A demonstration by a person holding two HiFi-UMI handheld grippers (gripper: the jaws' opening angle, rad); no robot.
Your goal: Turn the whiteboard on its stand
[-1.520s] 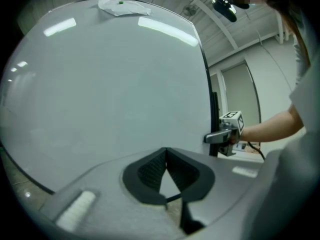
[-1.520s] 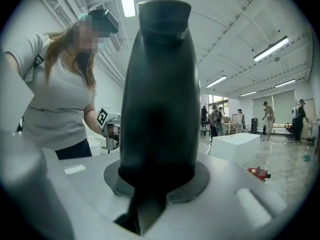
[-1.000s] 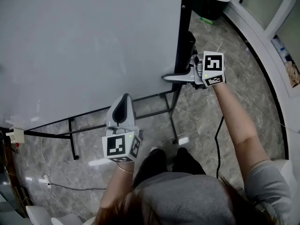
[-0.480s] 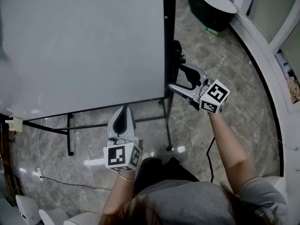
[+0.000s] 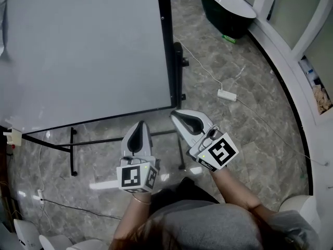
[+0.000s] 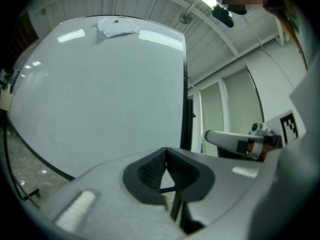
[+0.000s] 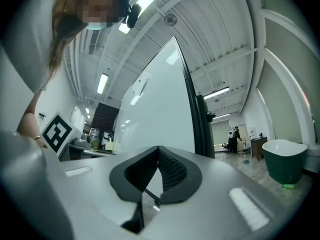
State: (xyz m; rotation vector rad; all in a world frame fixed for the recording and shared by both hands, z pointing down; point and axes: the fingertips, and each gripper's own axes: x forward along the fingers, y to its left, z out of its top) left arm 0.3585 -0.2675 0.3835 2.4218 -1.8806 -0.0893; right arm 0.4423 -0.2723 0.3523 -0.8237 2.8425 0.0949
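Beyond the fingertips (image 5: 136,126), whiteboard (image 5: 83,51), apart.

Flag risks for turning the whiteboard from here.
1. The right gripper has just closed on nothing, and the left gripper is shut too. Neither holds the whiteboard, so a push may slip off its edge.
2. The power strip lies on the floor by the stand; a swinging leg could catch it.
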